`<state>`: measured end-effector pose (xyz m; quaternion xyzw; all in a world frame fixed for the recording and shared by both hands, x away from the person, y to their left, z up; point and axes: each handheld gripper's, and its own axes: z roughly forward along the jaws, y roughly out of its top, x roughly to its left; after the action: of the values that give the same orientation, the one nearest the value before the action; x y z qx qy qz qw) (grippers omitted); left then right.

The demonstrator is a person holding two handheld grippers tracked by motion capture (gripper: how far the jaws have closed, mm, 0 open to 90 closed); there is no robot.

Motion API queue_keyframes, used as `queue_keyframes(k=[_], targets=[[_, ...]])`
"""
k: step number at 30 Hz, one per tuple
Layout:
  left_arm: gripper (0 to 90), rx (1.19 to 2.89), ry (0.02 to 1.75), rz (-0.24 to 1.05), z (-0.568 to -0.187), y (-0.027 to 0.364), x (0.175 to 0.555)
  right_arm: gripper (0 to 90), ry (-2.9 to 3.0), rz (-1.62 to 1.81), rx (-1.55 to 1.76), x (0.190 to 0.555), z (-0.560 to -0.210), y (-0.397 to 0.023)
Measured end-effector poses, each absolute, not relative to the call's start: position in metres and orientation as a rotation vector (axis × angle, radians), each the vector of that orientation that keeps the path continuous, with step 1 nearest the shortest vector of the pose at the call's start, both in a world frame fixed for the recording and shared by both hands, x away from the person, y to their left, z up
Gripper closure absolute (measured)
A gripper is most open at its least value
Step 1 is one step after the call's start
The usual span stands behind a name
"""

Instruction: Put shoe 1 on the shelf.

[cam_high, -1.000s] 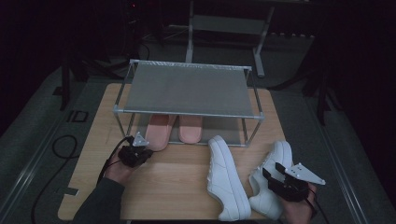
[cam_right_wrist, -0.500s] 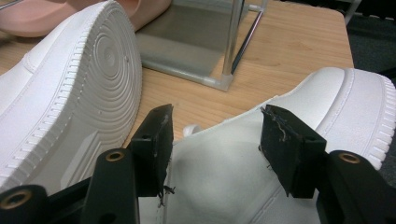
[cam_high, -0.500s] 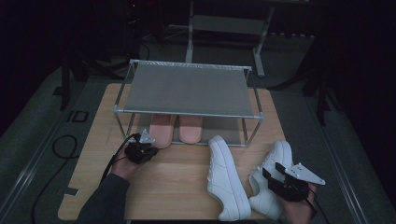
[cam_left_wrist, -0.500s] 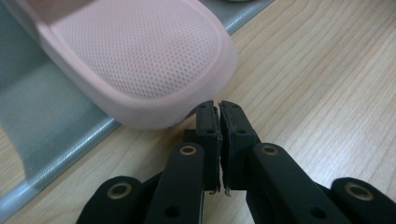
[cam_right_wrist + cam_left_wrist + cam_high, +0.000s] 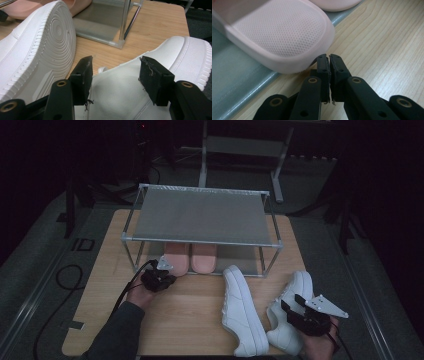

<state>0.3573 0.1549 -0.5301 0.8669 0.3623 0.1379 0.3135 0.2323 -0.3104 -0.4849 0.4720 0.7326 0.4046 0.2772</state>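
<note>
Pink slipper (image 5: 279, 37) lies on the rack's lower shelf (image 5: 234, 82), heel just ahead of the left gripper (image 5: 329, 58), long axis running away under the rack; its jaws are clenched empty, while the right gripper (image 5: 115, 67) gapes over a white sneaker (image 5: 120, 92)

slipper (image 5: 279, 32) – matt pink mesh | table (image 5: 384, 42) – pale wood grain

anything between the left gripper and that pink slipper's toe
Nothing visible. The left gripper, jaws shut, sits right at the rim of the pink slipper, with bare wooden table beneath. Whether they touch can't be told.
</note>
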Motion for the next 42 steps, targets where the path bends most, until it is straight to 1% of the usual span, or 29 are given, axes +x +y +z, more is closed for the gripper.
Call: queue_keyframes(k=[21,33,36,40,42], targets=[[86.5,2.300,0.953,0.349,-0.531,0.147,0.373,43.4,1.967,1.087,1.268,0.232,-0.485,-0.311],[85.5,2.284,0.984,0.340,-0.535,0.146,0.381,43.5,1.967,1.088,1.267,0.233,-0.485,-0.310],[81.8,2.283,0.988,0.344,-0.534,0.145,0.380,43.5,1.966,1.089,1.270,0.232,-0.485,-0.311],[79.6,2.259,0.969,0.342,-0.528,0.144,0.372,43.5,1.966,1.088,1.269,0.232,-0.485,-0.311],[74.7,2.244,0.952,0.342,-0.522,0.142,0.365,43.5,1.966,1.087,1.268,0.232,-0.485,-0.311]])
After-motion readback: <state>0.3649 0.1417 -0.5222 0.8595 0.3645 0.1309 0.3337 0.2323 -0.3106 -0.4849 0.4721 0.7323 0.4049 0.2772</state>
